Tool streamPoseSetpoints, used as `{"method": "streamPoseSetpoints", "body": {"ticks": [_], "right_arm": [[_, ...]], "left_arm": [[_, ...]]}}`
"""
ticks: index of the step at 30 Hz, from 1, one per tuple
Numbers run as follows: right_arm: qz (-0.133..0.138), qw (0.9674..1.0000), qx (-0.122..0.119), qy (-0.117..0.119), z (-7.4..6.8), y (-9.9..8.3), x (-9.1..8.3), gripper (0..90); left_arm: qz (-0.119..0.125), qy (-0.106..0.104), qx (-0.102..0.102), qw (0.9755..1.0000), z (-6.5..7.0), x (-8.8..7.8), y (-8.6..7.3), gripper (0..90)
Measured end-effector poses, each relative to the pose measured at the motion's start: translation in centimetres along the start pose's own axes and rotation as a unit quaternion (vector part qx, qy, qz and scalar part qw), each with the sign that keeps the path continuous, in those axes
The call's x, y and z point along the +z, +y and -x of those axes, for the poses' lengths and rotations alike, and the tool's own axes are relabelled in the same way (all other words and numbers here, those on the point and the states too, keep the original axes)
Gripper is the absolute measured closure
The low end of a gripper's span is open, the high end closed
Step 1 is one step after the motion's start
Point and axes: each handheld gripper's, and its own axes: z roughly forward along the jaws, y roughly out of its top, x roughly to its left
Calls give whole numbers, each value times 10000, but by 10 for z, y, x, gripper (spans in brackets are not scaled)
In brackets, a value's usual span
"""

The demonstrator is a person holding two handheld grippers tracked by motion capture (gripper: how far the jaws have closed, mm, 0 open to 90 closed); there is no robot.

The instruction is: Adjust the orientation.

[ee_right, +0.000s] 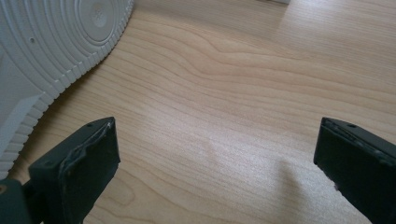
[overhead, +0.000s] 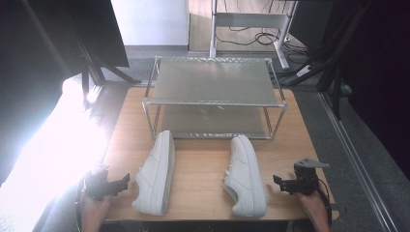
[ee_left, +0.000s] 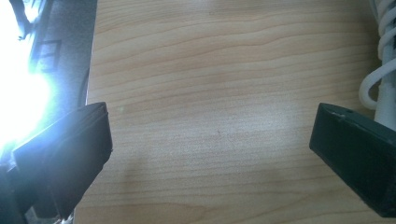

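Two white sneakers lie on their sides on the wooden table (overhead: 203, 164), in its near half, in front of a two-tier metal shoe rack (overhead: 212, 96) that stands at the far edge. The left sneaker (overhead: 155, 173) lies toward the near left corner, heel close to the near edge and toe pointing at the rack's left leg; the right sneaker (overhead: 245, 175) lies right of centre, its heel also close to the near edge, and the two are well apart with bare wood between them. The left gripper (overhead: 126, 180), held in a hand at the near left corner, points toward the left sneaker and sits just beside it without touching; in the left gripper view its jaws stand wide apart over bare wood, nothing between them, with a white lace of the shoe (ee_left: 380, 60) at the right edge. The right gripper (overhead: 276, 181), held at the near right corner, points toward the right sneaker and is near it but apart; in the right gripper view its jaws are spread wide and empty, the ribbed white sole (ee_right: 51, 51) showing at the upper left. Strong glare washes out the left side beyond the table
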Motion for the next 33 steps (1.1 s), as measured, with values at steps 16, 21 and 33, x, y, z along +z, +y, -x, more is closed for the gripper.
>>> {"method": "streamPoseSetpoints", "body": {"ticks": [16,21,33], "right_arm": [[-38,9999,-95,96,0,0,0,28],[2,9999,-70,102,0,1,0,30],[2,10000,-20,81,0,0,1,30]], "left_arm": [[-113,18,-63,9999,-3,2,-1,0],[-30,8,-72,10000,-4,2,-1,0],[-114,17,15,9999,-2,3,-1,0]]}}
